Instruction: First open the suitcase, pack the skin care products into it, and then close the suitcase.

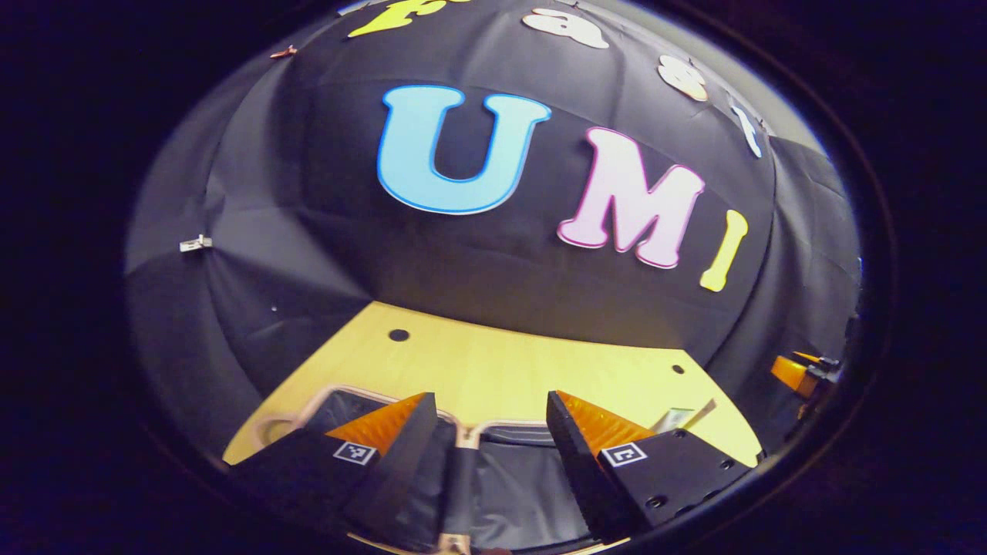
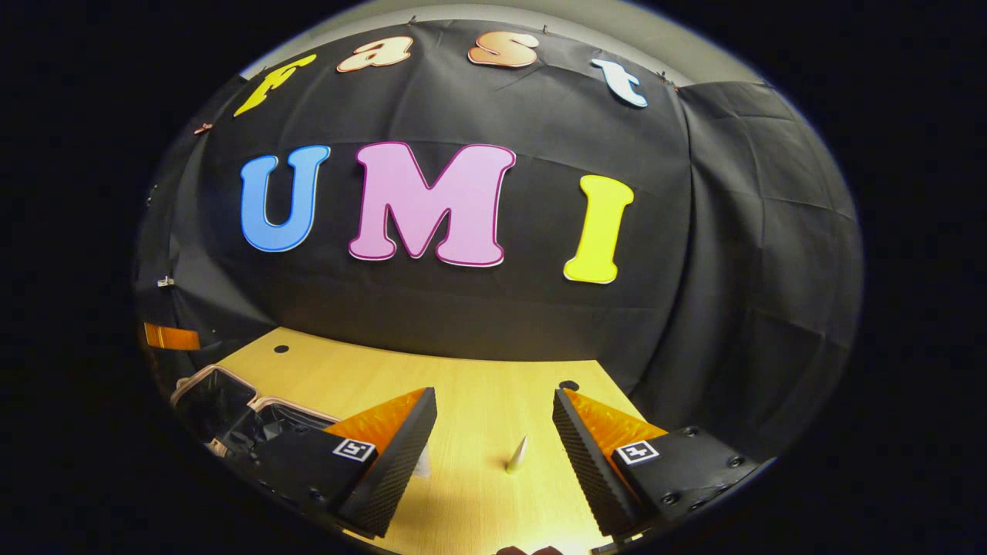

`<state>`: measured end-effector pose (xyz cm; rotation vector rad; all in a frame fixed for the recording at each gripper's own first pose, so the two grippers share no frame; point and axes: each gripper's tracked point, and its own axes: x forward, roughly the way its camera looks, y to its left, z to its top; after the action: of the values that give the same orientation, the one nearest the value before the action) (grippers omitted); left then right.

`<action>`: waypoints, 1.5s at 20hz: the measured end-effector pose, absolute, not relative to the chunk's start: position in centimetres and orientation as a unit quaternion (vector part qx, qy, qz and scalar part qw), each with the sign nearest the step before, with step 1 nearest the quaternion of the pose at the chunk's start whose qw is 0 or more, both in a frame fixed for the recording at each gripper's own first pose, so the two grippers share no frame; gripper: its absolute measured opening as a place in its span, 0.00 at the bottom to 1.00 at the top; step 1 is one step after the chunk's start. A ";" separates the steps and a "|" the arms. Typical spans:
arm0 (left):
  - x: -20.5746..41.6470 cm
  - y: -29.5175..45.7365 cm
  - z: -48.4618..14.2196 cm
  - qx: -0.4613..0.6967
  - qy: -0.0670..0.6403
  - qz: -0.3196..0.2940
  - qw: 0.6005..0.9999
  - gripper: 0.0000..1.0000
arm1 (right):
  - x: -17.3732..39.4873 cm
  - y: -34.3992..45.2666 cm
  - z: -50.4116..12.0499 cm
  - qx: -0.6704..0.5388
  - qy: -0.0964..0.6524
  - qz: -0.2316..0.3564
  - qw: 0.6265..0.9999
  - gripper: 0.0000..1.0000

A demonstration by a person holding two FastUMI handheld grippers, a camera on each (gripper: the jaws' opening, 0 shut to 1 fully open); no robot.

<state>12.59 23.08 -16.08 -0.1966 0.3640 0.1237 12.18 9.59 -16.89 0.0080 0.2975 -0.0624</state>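
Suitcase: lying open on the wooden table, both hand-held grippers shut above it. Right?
One thing is wrong: both are open. The left hand-held gripper hangs with jaws apart over the open suitcase in the left gripper view; the right hand-held gripper gapes above the table in the right gripper view.

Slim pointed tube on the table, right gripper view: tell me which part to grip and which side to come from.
Grip the tube on its wider lower part, not the tapered tip, which would likely slip out. Whether it stands or lies flat is hard to tell. Come straight forward and down with the right gripper: its open fingers already line up either side of the tube on the table.
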 end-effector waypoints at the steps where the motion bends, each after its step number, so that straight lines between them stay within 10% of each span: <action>1: 13.4 19.8 -16.8 -0.098 0.190 0.043 0.976 0.91 | 12.5 9.6 -17.0 0.008 0.144 -0.023 0.989 0.96; 11: 19.8 1.0 -28.3 -0.023 0.330 -0.075 0.941 0.91 | 12.8 6.7 -20.2 0.039 0.166 0.061 0.983 0.96; 22: 27.4 -1.2 -40.6 -0.014 0.421 -0.028 0.907 0.90 | 10.9 2.1 -28.6 0.056 0.270 0.109 0.955 0.99; 30: 27.6 -1.3 -41.1 -0.014 0.438 -0.016 0.899 0.48 | 14.9 3.6 -35.6 0.029 0.309 0.155 0.938 0.99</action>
<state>27.58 -1.32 -41.05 -0.0282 0.9066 -0.0331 14.89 3.61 -35.64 0.0583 0.6308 0.3162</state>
